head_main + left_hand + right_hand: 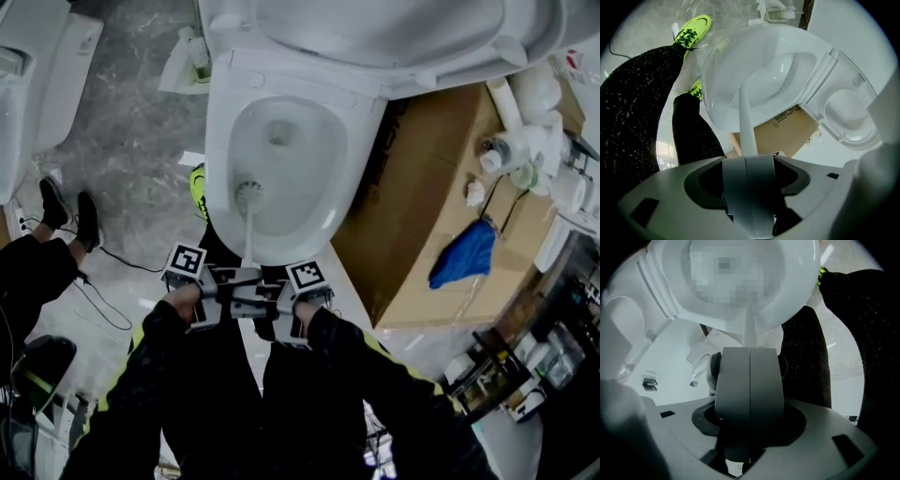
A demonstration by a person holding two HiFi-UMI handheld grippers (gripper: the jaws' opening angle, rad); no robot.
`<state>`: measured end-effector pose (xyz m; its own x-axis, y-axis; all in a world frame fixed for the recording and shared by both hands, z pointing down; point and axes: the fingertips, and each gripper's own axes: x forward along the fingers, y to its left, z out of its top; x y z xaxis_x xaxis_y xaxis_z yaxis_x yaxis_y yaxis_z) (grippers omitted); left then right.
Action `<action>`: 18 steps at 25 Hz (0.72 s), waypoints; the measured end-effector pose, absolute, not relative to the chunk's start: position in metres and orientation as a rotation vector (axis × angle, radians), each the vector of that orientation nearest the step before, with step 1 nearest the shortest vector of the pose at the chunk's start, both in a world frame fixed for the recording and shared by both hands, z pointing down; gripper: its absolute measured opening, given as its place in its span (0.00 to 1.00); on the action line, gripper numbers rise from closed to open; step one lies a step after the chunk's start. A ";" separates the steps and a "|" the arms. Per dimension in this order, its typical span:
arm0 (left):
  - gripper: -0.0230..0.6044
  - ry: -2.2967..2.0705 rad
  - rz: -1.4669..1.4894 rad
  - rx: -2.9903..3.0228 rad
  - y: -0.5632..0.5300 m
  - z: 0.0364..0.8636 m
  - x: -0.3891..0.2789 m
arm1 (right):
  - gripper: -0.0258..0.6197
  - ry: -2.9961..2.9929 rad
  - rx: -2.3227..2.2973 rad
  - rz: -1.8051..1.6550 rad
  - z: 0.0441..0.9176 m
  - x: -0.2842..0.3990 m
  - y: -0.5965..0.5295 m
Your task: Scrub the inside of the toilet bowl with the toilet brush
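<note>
The white toilet bowl [221, 131] stands open in front of me, its lid [403, 28] raised. The white toilet brush has its round head [248, 195] down inside the bowl on the near wall, and its handle [248, 239] runs back toward me. Both grippers meet on the near end of that handle: the left gripper [232, 281] and the right gripper [265, 298] are each shut on it. In the left gripper view the handle [746, 126] rises from the shut left gripper [746, 161] into the bowl [740, 51]. In the right gripper view the handle [750, 329] leaves the shut right gripper [750, 352] toward the bowl rim [799, 296].
A cardboard box [422, 206] stands right of the toilet with a blue cloth [464, 255] on it. Another white toilet [37, 75] is at the left. A second person's black shoes [66, 216] and a cable [112, 262] lie on the floor. My neon-yellow shoe [197, 183] is beside the bowl.
</note>
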<state>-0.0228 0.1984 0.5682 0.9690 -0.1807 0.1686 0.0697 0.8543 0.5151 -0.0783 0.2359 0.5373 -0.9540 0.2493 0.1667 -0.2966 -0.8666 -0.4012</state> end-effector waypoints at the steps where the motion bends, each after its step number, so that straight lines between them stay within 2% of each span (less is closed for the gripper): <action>1: 0.48 -0.224 -0.147 0.532 0.196 0.569 -0.023 | 0.37 -0.630 0.145 2.770 0.538 -0.078 0.235; 18: 0.48 -0.286 -0.207 0.604 0.151 0.584 -0.042 | 0.37 -0.758 0.076 2.690 0.553 -0.094 0.195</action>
<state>-0.0421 0.1511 0.5842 0.9401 -0.2734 0.2035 0.1074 0.8043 0.5845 -0.0937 0.1954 0.5532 -0.9395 0.3114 0.1425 -0.3400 -0.7983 -0.4972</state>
